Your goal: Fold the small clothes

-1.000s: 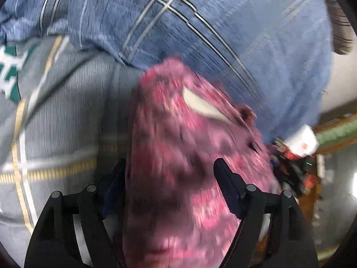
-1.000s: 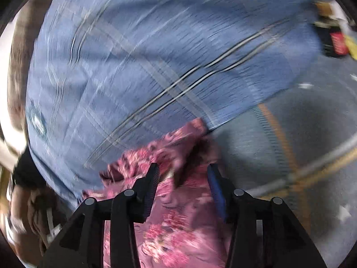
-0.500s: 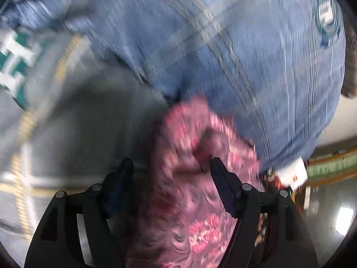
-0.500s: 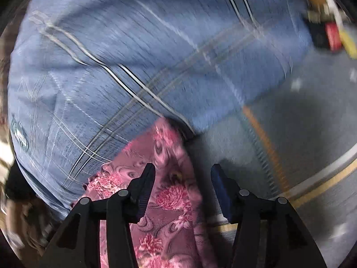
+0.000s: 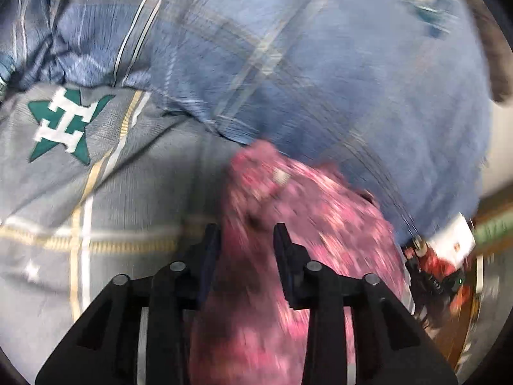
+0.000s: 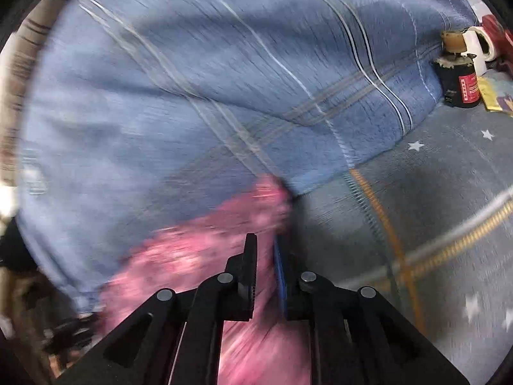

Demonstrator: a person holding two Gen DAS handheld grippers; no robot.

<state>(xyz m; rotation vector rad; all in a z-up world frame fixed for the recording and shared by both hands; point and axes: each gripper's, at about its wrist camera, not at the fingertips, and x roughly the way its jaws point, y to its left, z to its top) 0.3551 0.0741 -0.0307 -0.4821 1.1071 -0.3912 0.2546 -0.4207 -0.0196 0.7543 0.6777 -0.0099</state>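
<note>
A small pink floral garment (image 5: 307,224) lies bunched on a grey bed sheet (image 5: 112,208), against a blue plaid quilt (image 5: 320,80). It is blurred by motion in both views. My left gripper (image 5: 247,240) has its jaws partly closed around a fold of the garment. In the right wrist view, my right gripper (image 6: 266,256) has its jaws nearly together, pinching the garment's edge (image 6: 205,250) beside the quilt (image 6: 192,96).
A dark jar with a red label (image 6: 458,80) and a white roll (image 6: 481,48) stand at the far right on the grey starred sheet (image 6: 433,192). Red and dark clutter (image 5: 439,276) lies off the bed's right edge. A green star logo (image 5: 64,125) marks the sheet.
Both grippers' jaws have closed in on the pink garment, the right one almost fully. The garment has shifted and both views have swung.
</note>
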